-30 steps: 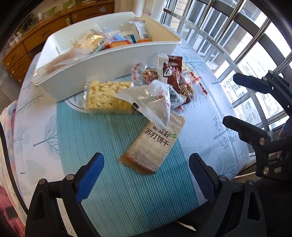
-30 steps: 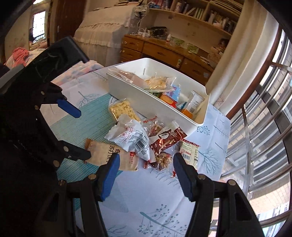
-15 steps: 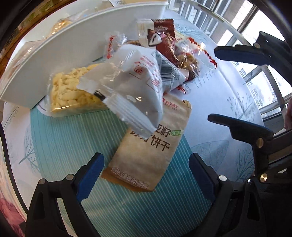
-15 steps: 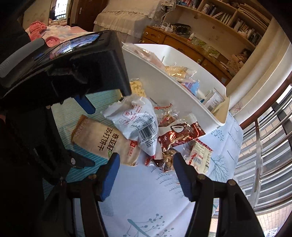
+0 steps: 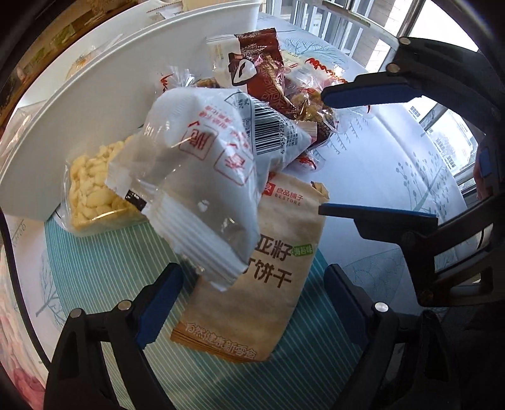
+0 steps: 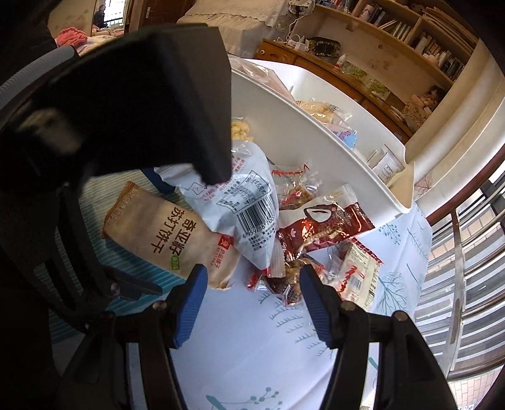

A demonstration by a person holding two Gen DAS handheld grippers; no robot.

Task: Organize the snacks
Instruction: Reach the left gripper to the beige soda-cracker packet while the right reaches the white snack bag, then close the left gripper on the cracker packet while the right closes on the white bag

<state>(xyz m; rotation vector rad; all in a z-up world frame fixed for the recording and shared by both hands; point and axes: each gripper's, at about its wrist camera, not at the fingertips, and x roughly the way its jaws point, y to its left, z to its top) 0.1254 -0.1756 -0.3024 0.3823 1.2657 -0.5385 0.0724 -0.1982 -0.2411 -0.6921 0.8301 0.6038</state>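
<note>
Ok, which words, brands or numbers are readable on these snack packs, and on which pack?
"BESTORE", "良品铺子": tan cracker pack.
"苏打饼干": same tan pack, right wrist view.
"自然健康新零食": its bottom edge.
"69592..." under a barcode, remaining digits unclear: white pouch.
Red print on the white pouch: upside down, unreadable.
Dark red wrapper and red-lettered clear packs: too small or blurred.

Daylight through barred windows (image 6: pixel 467 252); wooden dresser (image 6: pixel 347 72) and bookshelves (image 6: pixel 410 22) line the wall.

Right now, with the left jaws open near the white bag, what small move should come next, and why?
Probably ease the left gripper forward and close on the white bag's crimped end. The jaws are open on either side of it, and the bag lies on top of the tan cracker packet, so it comes off first.
</note>
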